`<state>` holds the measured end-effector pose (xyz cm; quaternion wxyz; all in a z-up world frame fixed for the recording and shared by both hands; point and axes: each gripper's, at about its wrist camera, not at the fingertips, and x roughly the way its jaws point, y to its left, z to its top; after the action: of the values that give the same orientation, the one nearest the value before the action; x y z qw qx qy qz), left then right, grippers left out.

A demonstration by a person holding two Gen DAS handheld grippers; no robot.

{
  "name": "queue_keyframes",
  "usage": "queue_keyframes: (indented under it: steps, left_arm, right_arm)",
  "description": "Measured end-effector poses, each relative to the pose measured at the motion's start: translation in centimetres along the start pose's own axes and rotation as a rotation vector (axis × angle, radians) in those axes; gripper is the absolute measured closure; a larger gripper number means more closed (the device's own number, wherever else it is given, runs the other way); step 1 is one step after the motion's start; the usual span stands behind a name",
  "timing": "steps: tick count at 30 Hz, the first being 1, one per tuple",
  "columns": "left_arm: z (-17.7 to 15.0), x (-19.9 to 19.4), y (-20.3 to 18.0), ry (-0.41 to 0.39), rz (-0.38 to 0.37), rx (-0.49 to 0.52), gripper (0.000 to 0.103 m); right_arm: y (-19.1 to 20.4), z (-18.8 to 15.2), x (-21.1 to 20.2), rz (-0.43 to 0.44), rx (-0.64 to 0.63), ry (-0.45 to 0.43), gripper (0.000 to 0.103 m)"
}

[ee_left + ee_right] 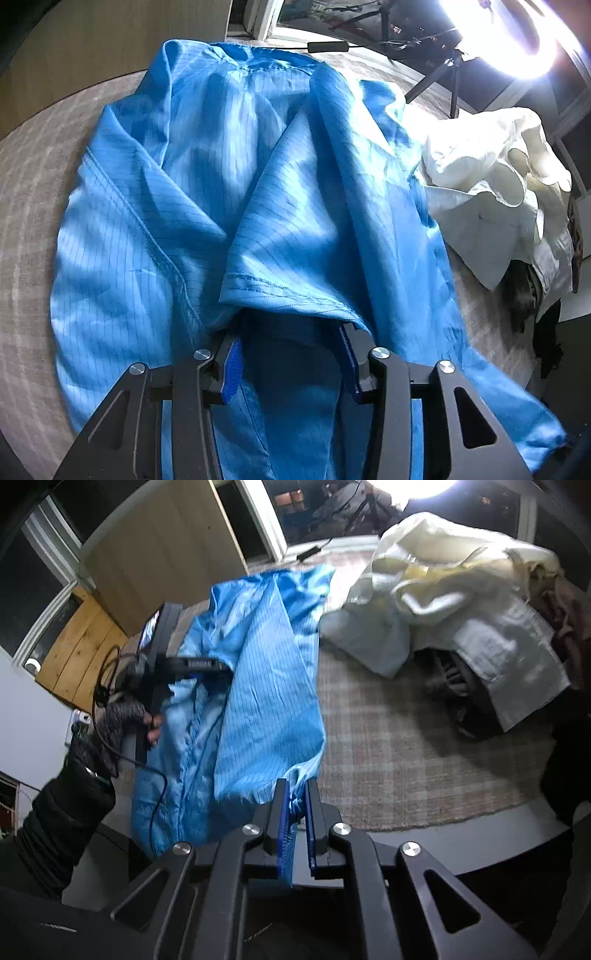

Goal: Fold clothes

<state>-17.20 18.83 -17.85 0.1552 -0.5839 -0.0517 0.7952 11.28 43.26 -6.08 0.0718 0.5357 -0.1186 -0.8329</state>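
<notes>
A blue pinstriped garment (229,177) lies spread on the checked table cover, partly folded over itself. It also shows in the right wrist view (258,701). My left gripper (291,332) is open, its jaws wide apart, with a hemmed fold of the blue cloth draped over the fingertips. It also shows at the garment's left side in the right wrist view (221,670). My right gripper (297,797) is shut on a bunched corner of the blue garment near the table's front edge.
A heap of white and cream clothes (491,184) lies to the right, also seen in the right wrist view (450,598), with dark garments (454,679) under it. A bright lamp (506,33) and tripod (443,77) stand at the back. The table edge (424,834) is close in front.
</notes>
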Motion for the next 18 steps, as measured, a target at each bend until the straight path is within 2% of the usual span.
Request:
queue_keyframes:
  steps: [7, 10, 14, 18]
  left_arm:
    - [-0.9, -2.7, 0.4, -0.008, -0.014, -0.027, 0.06]
    - [-0.4, -2.5, 0.0, -0.009, 0.007, -0.028, 0.054]
    - [0.9, -1.1, 0.3, 0.021, 0.011, -0.075, 0.054]
    - [0.4, -2.2, 0.3, 0.034, -0.019, -0.097, 0.054]
  right_arm:
    - [-2.1, 0.9, 0.3, 0.021, 0.005, -0.002, 0.095]
    - [-2.7, 1.5, 0.5, 0.03, -0.002, 0.003, 0.095]
    - [-3.2, 2.0, 0.8, 0.055, -0.014, 0.018, 0.095]
    - [-4.1, 2.4, 0.5, 0.072, -0.003, 0.011, 0.095]
